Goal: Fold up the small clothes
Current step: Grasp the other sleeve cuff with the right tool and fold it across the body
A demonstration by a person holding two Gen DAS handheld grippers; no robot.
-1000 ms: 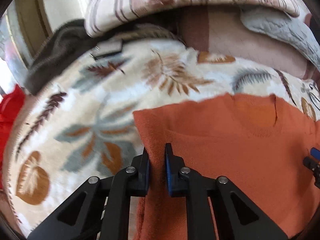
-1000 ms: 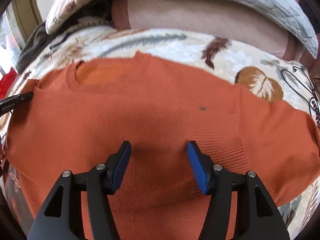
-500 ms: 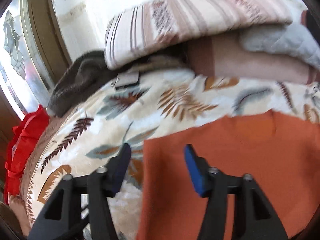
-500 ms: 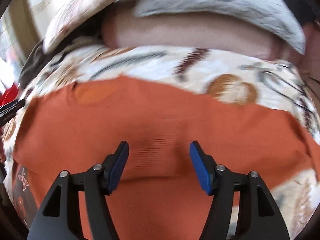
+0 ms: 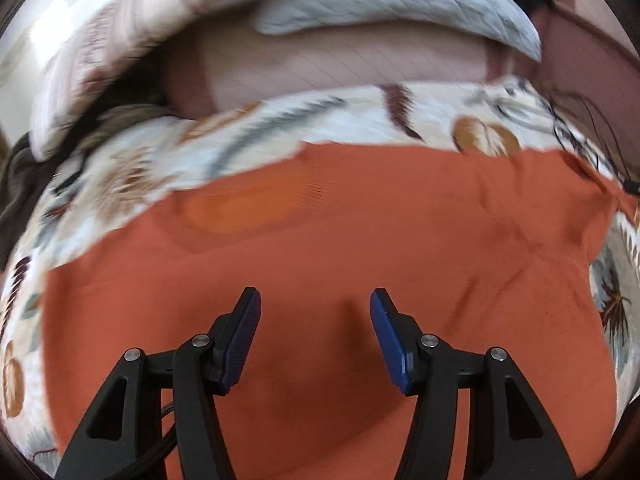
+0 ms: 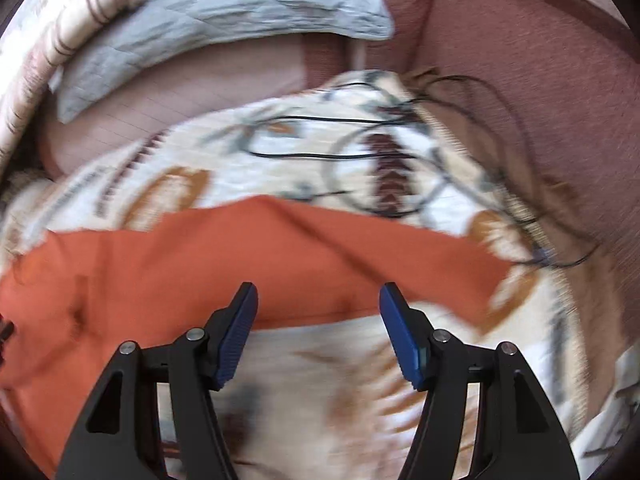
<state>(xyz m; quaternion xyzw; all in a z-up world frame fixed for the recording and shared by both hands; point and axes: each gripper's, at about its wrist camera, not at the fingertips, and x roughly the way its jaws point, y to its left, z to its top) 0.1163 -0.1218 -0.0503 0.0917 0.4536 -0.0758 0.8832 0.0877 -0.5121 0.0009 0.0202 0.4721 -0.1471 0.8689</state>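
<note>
Orange knit, a small sweater (image 5: 360,240), lay spread flat on the leaf-print blanket (image 5: 132,168), neck opening toward the pillows. Neither tool held any of it: the left gripper (image 5: 315,332) hung over the body of the garment with its jaws wide apart, and the right gripper (image 6: 318,328) stood equally spread above the sleeve (image 6: 400,256) that stuck out sideways. To my eye the sleeve fold was next, calling for a pinch at that cuff and a carry across the chest. Only the right wrist view showed the thin black cable (image 6: 320,120) looped just beyond the sleeve; only the left showed the collar (image 5: 236,208).
</note>
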